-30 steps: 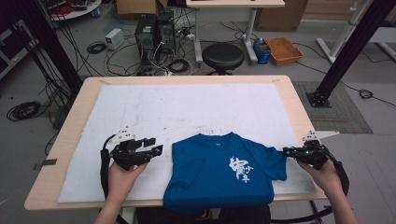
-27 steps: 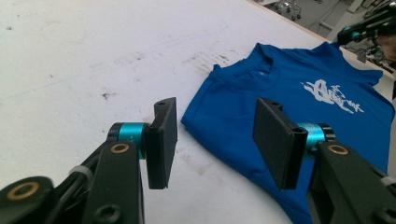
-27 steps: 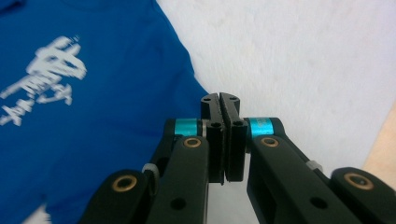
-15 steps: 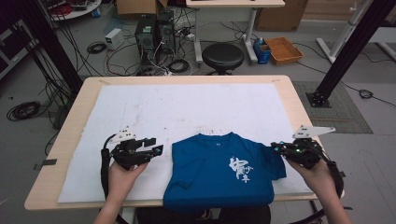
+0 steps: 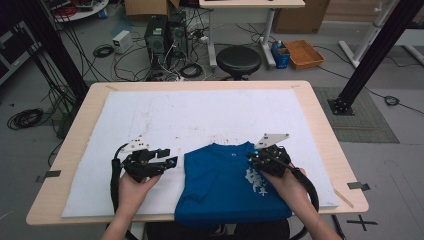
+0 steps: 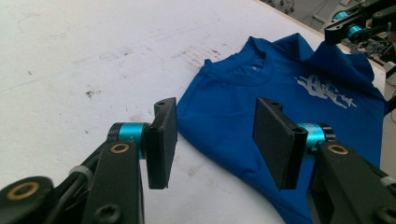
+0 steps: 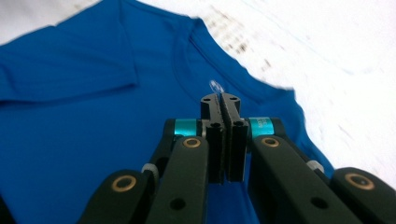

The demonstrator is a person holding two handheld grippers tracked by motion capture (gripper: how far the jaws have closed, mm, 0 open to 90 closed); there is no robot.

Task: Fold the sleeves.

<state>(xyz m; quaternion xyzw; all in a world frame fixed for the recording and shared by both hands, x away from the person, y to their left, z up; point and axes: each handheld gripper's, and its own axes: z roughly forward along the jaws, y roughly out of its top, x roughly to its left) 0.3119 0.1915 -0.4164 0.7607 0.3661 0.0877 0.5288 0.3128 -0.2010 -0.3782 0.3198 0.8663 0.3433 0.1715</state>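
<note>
On the white-covered bench, the left tongs rest spread and empty at nine o'clock of the blue T-shirt, while the right tongs, pinching its folded-over sleeve, have just been opening slightly above its two-o'clock shoulder.

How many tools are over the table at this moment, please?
2: the left tool hovers over the white mat beside the blue T-shirt; the right tool is over the shirt's right shoulder.

White mat lying stained across wooden table. Behind, black stool standing by orange tray; computer tower sitting among cables.
</note>
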